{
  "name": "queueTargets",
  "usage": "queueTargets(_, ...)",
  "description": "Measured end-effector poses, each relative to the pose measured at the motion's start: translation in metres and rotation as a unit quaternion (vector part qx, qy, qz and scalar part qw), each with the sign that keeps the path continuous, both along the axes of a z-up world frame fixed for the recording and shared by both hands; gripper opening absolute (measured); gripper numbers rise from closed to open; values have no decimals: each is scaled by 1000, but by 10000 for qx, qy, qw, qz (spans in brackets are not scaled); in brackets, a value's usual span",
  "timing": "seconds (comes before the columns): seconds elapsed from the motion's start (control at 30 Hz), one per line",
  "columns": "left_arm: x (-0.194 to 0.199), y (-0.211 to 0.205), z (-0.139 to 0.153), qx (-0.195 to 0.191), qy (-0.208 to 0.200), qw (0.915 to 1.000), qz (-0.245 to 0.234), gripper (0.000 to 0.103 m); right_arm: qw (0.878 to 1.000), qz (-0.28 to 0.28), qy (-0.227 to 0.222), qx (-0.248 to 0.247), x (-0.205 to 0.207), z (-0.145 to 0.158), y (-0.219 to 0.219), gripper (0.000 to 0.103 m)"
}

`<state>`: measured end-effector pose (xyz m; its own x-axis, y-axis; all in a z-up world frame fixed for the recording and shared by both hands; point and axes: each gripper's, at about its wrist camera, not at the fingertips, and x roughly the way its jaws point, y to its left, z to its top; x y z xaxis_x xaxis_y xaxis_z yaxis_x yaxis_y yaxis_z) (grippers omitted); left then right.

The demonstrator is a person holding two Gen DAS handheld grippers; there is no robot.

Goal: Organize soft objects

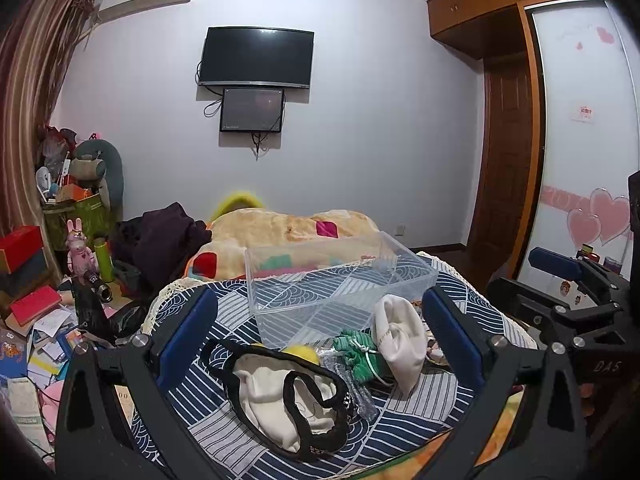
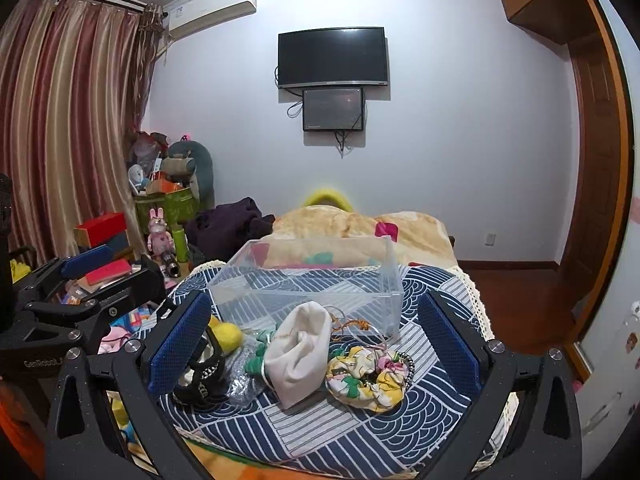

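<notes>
Cream pouch lies between floral scrunchie and clear bin.

The right gripper hangs wide apart above the bed. A cream pouch lies between its fingers, a clear box beyond them.

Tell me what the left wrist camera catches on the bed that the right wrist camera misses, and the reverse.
Only the left wrist view shows the whole cream cloth with black trim spread flat. Only the right wrist view shows the floral scrunchie clearly. Both show the empty clear plastic box, the white pouch, the green fabric piece and the yellow fluffy ball, with both grippers open.
</notes>
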<state>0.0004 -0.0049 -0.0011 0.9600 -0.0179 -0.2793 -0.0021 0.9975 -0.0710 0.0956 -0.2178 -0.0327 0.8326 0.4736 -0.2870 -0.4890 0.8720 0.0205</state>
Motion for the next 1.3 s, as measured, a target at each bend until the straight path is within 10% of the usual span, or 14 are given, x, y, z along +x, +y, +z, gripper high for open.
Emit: queueTargets(1.3, 2, -3, -2, -3, -13, 10000, -39, 103, 10000, 63, -22, -42, 2, 1, 1, 103)
